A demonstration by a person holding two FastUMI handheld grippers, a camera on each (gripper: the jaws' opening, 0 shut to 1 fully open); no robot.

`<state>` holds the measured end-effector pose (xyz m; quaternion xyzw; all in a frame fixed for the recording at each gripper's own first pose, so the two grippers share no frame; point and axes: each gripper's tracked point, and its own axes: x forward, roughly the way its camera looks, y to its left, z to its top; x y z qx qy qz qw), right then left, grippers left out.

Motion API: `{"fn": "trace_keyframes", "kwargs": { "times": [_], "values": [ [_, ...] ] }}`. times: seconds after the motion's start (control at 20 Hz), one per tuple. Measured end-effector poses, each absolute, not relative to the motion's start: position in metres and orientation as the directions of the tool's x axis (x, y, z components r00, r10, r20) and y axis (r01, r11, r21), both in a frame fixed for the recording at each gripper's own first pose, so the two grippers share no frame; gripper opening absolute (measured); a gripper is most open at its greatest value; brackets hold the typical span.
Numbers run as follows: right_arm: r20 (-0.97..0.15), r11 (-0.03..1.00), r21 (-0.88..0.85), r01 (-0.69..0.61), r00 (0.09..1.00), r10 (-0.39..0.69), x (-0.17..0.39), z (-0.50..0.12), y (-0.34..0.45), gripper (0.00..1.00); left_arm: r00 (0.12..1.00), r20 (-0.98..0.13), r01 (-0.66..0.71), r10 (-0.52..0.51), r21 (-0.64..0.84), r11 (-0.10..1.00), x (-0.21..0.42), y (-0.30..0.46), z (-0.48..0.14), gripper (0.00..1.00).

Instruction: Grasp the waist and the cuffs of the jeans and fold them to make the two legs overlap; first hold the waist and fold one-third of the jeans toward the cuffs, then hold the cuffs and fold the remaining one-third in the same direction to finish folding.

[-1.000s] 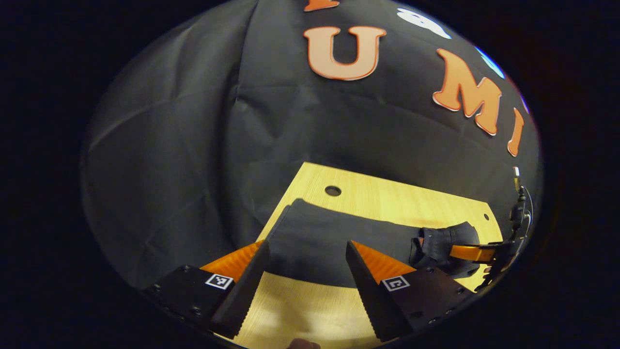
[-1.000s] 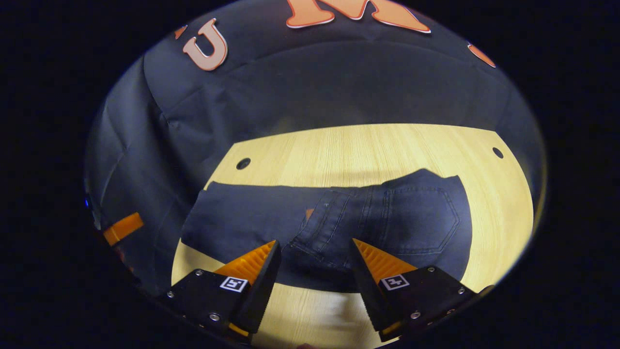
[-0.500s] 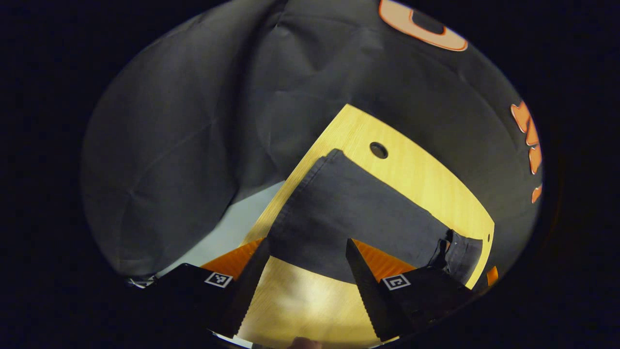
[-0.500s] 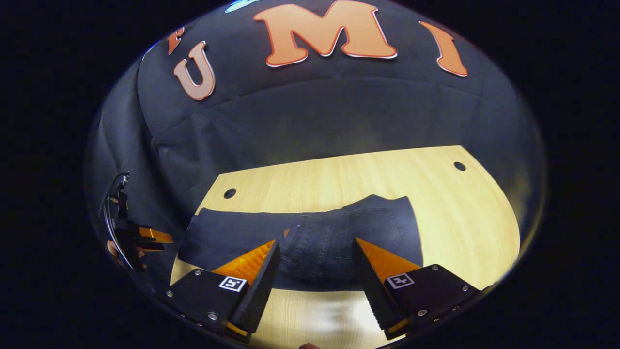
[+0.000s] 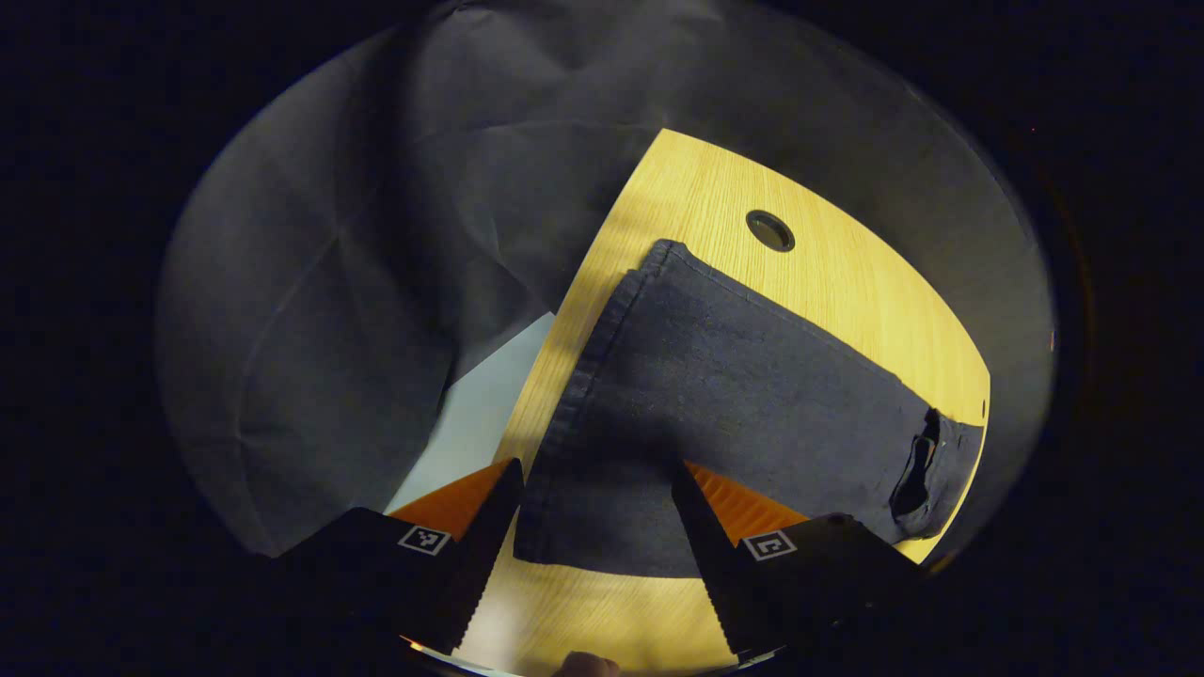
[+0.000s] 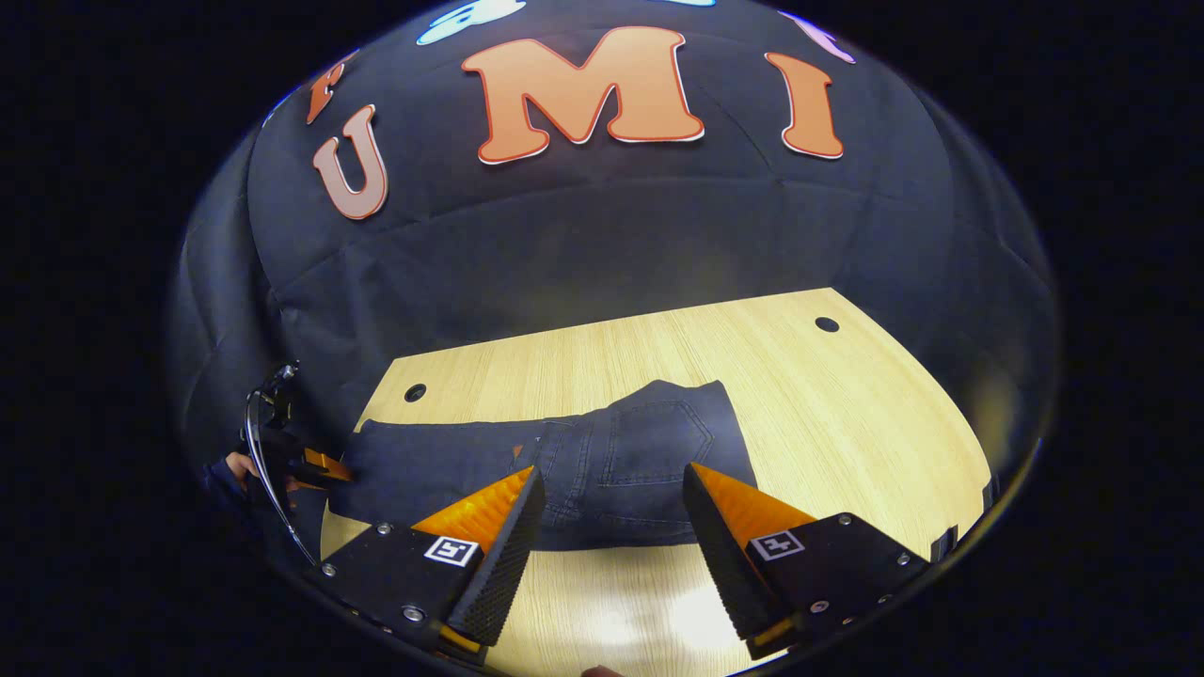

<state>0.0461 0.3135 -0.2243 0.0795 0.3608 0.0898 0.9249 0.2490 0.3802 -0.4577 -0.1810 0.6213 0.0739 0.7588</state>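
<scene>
The dark jeans (image 5: 752, 404) lie flat on the wooden table (image 5: 847, 282), legs overlapped. Their cuff hem (image 5: 588, 367) runs along the table's left edge in the left gripper view. My left gripper (image 5: 593, 480) hovers just above the cuff end, open, the denim showing between its fingers without being pinched. In the right gripper view the waist part of the jeans (image 6: 649, 451) lies folded over the legs, a back pocket facing up. My right gripper (image 6: 613, 480) stands open in front of that fold, apart from it. The left gripper (image 6: 324, 464) also appears at the far left by the cuffs.
The table (image 6: 847, 423) has round holes (image 6: 415, 392) (image 6: 827, 324) near its back corners. Bare wood lies to the right of the jeans. A pale floor patch (image 5: 480, 414) shows past the table's left edge. A hand (image 6: 237, 464) holds the left gripper.
My left gripper has swung left and dipped toward the cuff end, which now looms larger. My right gripper has pulled back from the folded waist, so the jeans look smaller.
</scene>
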Motion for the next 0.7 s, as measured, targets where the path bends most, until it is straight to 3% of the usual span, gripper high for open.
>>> {"fn": "trace_keyframes", "kwargs": {
  "times": [0.2, 0.3, 0.35, 0.45, 0.5, 0.65, 0.7],
  "values": [
    [-0.653, 0.971, 0.224, -0.081, 0.727, 0.212, 0.044, -0.223, 0.311, 0.90, 0.205, -0.976, -0.275, -0.076, -0.132, 0.952, 0.250, 0.377, -0.464, 0.93],
    [-0.652, 0.970, 0.228, -0.082, 0.727, 0.214, 0.044, -0.223, 0.312, 0.89, 0.261, -0.964, -0.188, -0.059, -0.110, 0.976, 0.251, 0.369, -0.457, 0.98],
    [-0.650, 0.970, 0.231, -0.081, 0.729, 0.215, 0.045, -0.223, 0.313, 0.90, 0.282, -0.958, -0.155, -0.046, -0.092, 0.984, 0.255, 0.368, -0.460, 0.83],
    [-0.650, 0.966, 0.243, -0.092, 0.723, 0.232, 0.046, -0.222, 0.318, 0.90, 0.323, -0.945, -0.109, -0.042, -0.081, 0.991, 0.257, 0.362, -0.461, 0.78],
    [-0.649, 0.963, 0.249, -0.099, 0.722, 0.242, 0.047, -0.220, 0.320, 0.89, 0.343, -0.935, -0.095, -0.091, -0.131, 0.987, 0.268, 0.352, -0.469, 0.78],
    [-0.642, 0.960, 0.254, -0.114, 0.723, 0.256, 0.049, -0.218, 0.320, 0.90, 0.386, -0.920, -0.120, -0.071, -0.126, 0.985, 0.260, 0.346, -0.459, 0.15],
    [-0.641, 0.961, 0.251, -0.118, 0.723, 0.257, 0.048, -0.218, 0.317, 0.90, 0.388, -0.920, -0.132, -0.056, -0.116, 0.984, 0.261, 0.348, -0.454, 0.11]
  ]
}}
